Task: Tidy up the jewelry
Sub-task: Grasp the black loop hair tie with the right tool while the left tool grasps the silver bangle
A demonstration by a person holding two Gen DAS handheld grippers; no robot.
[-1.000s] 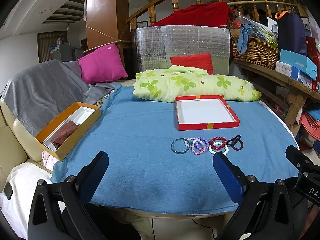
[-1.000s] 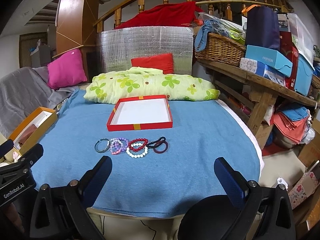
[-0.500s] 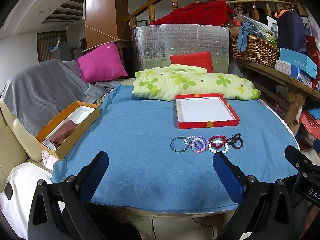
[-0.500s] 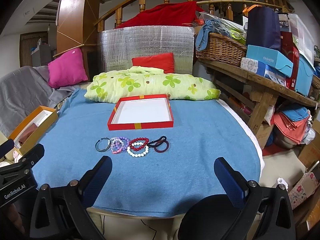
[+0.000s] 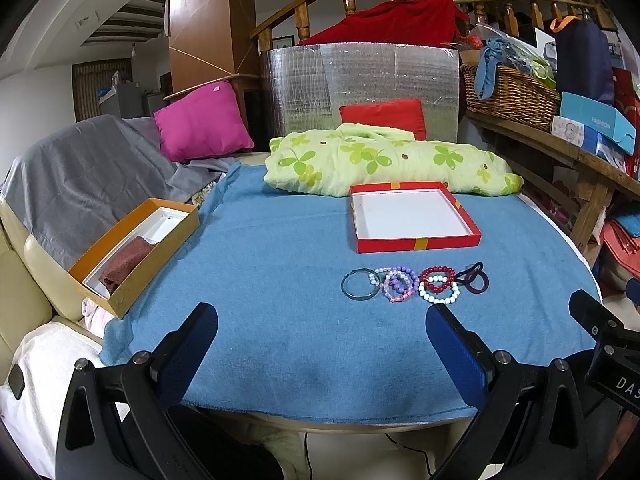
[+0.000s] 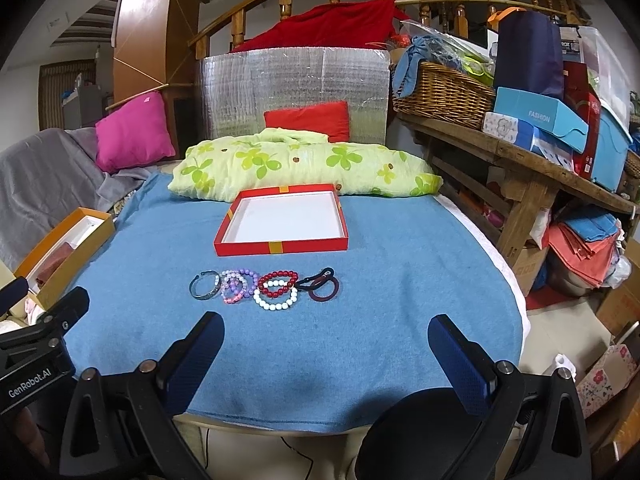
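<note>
Both grippers hang level over the near edge of the table, pointing across it toward the far side, and neither touches anything. On the left gripper (image 5: 322, 330) the jaws stand wide apart with only blue cloth between the blue pads (image 5: 188, 346); the right gripper (image 6: 326, 340) is spread just as wide, its pads (image 6: 460, 360) framing bare cloth too. From the left wrist view, part of the right gripper's black body shows at the table's right edge, so the two are held side by side, the left one nearer the left edge. A blue cloth (image 6: 400, 300) covers the round table. Past the middle, near the far edge, lies a shallow red box (image 6: 280, 246) with a white floor, open side up, just in front of a green-patterned pillow (image 6: 304, 168). Just on the near side of the box the jewelry lies in a row, parallel to its front wall: a dark metal bangle (image 6: 205, 286) at the left end, then purple and pink bead bracelets (image 6: 237, 284) overlapping, a red bead bracelet (image 6: 278, 283) lying over a white bead bracelet (image 6: 276, 300), and dark hair ties (image 6: 322, 285) at the right end. Off the table's left edge an orange box (image 5: 136, 252) rests tilted on a sofa.
</note>
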